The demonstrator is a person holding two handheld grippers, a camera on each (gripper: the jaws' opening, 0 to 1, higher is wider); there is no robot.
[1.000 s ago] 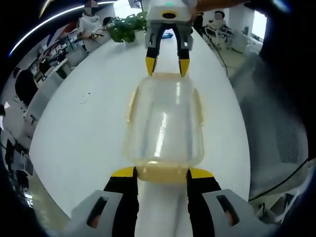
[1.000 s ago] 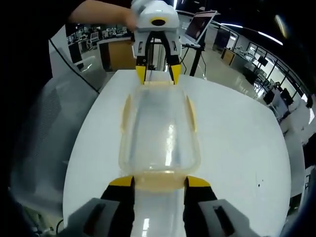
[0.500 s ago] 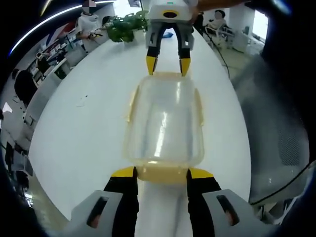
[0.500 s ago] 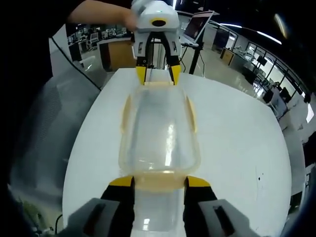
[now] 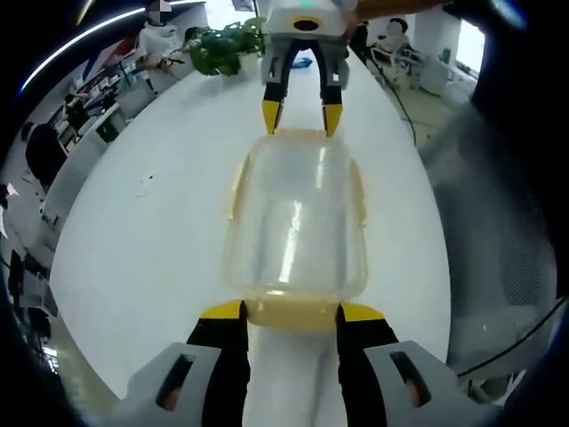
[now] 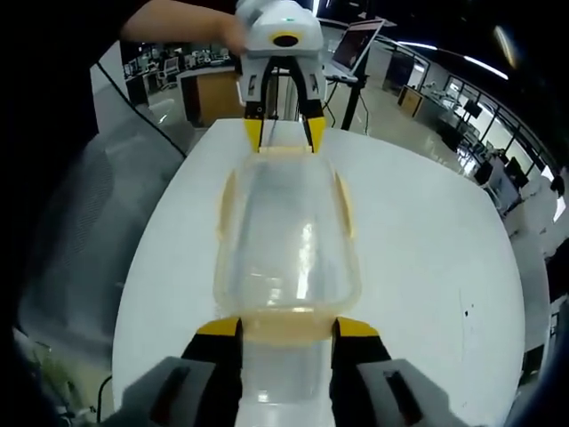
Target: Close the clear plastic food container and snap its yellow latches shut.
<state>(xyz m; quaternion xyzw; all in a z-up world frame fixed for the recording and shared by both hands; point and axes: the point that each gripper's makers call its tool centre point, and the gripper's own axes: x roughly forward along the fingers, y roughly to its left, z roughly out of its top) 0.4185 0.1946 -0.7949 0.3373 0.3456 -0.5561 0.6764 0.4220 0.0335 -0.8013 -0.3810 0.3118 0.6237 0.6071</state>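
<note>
A clear plastic container (image 5: 298, 222) with its lid on lies lengthwise on the white table (image 5: 151, 240). Its yellow side latches (image 5: 236, 191) flare outward. My left gripper (image 5: 291, 311) is open, its yellow-tipped jaws either side of the near end latch (image 5: 289, 316). The right gripper (image 5: 301, 116) faces me at the far end, open, tips just at the container's edge. In the right gripper view the same container (image 6: 284, 240) runs away from my right gripper (image 6: 287, 327), whose jaws flank the end latch (image 6: 286, 326). The left gripper (image 6: 283, 135) stands open at the far end.
A green plant (image 5: 222, 49) sits at the table's far end, with seated people behind it. A screen on a stand (image 6: 360, 44) rises beyond the table. A person's hand (image 6: 178, 31) holds the left gripper. The table edge (image 6: 133, 294) curves close by.
</note>
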